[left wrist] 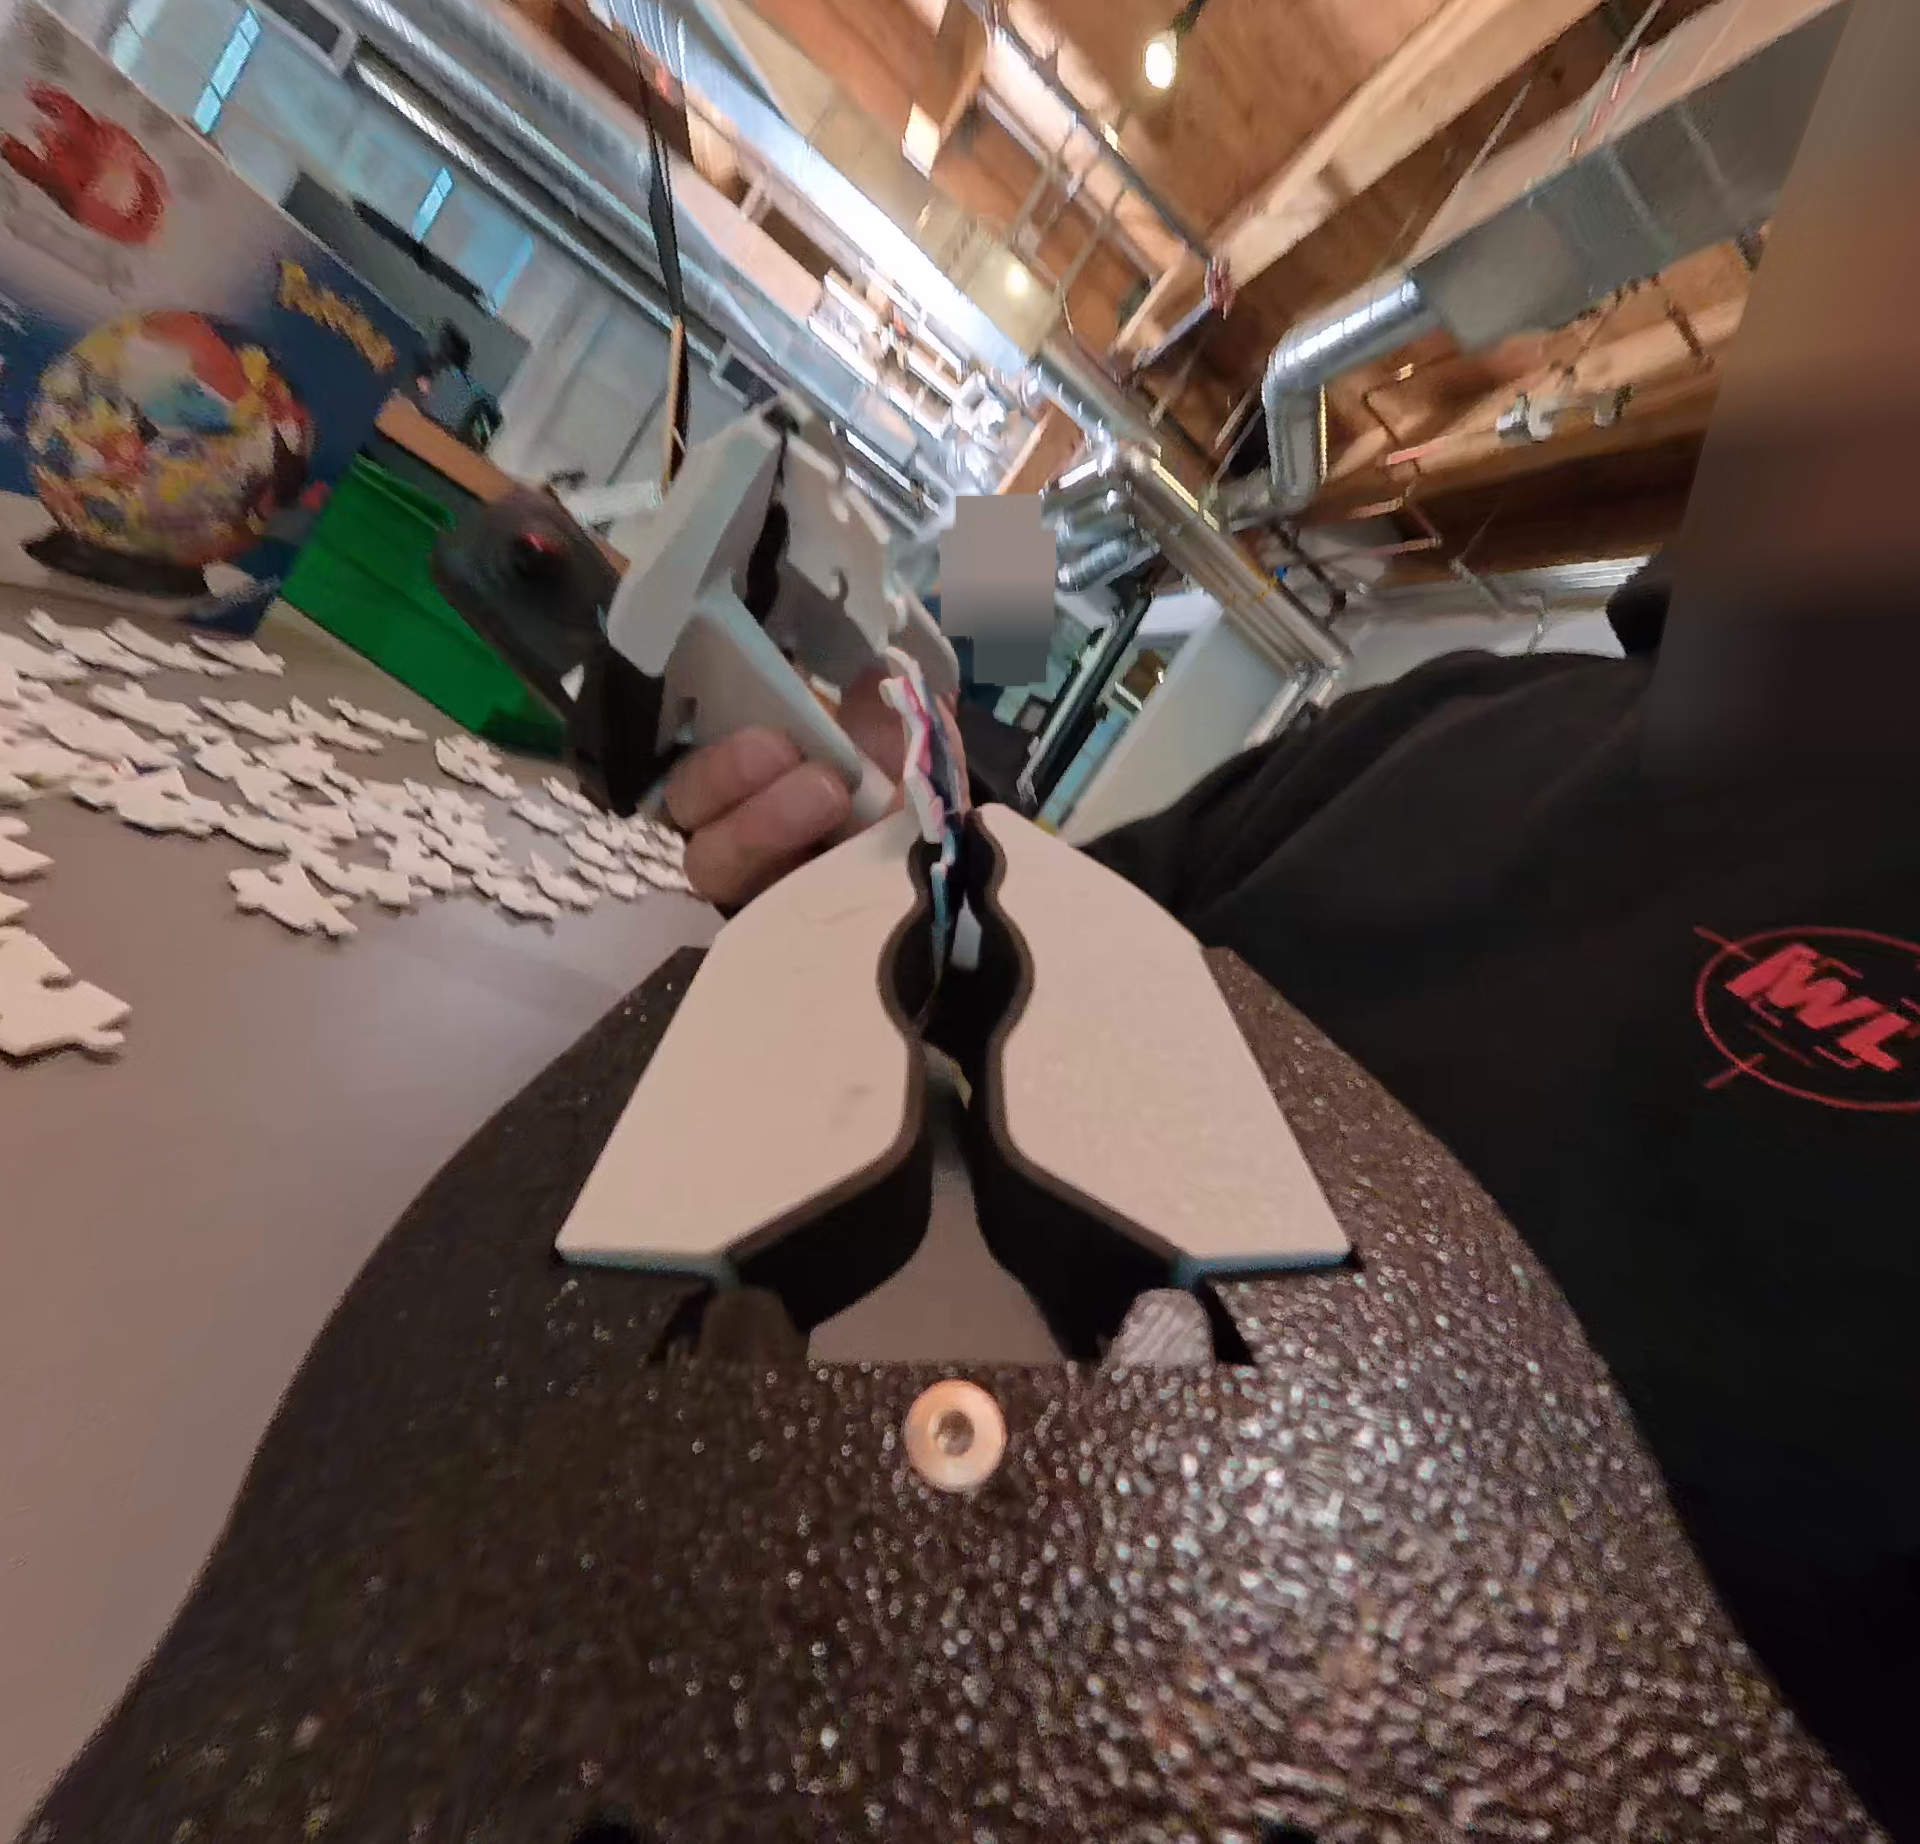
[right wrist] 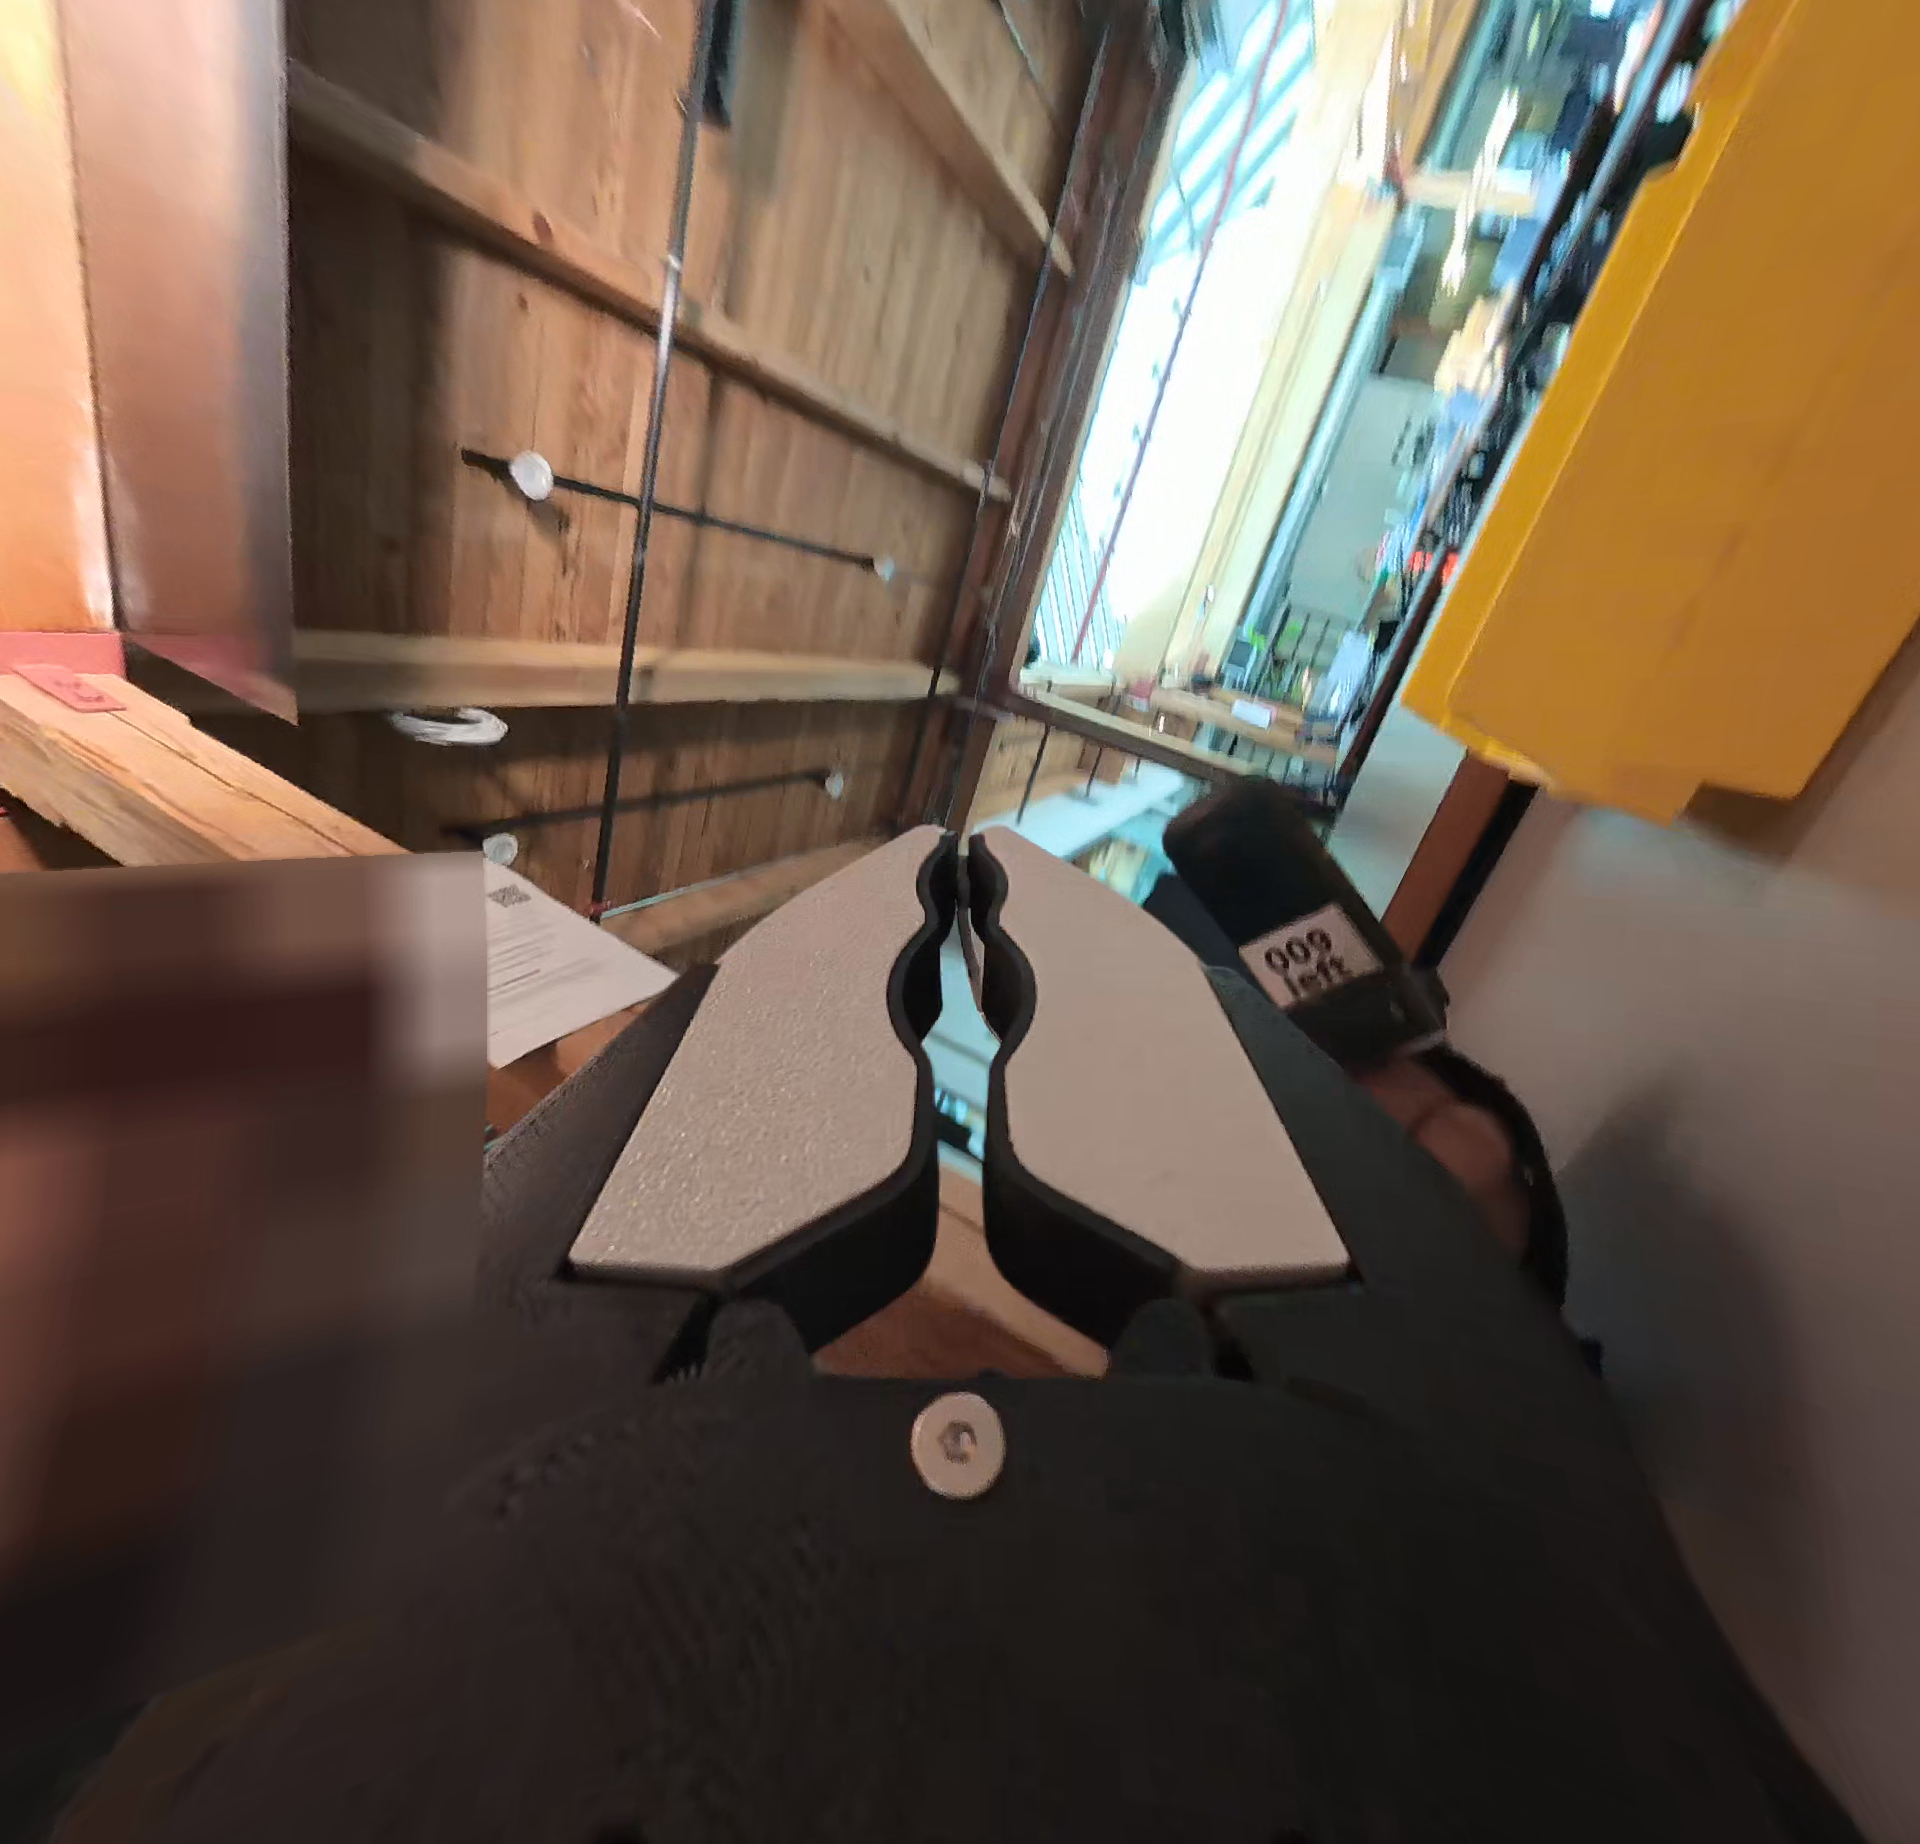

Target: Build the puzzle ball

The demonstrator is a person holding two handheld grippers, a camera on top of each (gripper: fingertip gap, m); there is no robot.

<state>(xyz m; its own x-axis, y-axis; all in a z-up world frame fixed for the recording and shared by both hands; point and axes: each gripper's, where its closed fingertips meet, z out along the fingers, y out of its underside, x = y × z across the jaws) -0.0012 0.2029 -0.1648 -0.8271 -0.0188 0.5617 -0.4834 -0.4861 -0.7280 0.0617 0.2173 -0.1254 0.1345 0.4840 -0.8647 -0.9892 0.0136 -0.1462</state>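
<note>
In the left wrist view my left gripper (left wrist: 961, 828) is shut on the lower end of a curved strip of joined puzzle pieces (left wrist: 842, 558). The strip shows its white back and a coloured edge. The strip runs up to my right gripper (left wrist: 769, 558), held by a hand (left wrist: 769, 807) just beyond. In the right wrist view my right gripper (right wrist: 961, 859) is shut on a thin piece seen edge-on (right wrist: 974, 947). The left gripper's black body (right wrist: 1309, 921) sits close on its right.
Several loose white puzzle pieces (left wrist: 312, 807) lie spread on the grey table (left wrist: 260, 1171) at left. The puzzle box (left wrist: 177, 423) and a green bin (left wrist: 416, 589) stand behind them. A person's black sleeve (left wrist: 1507, 963) fills the right. A yellow bin (right wrist: 1662, 444) is at upper right. My right fingertips sit around 7 cm from my left ones.
</note>
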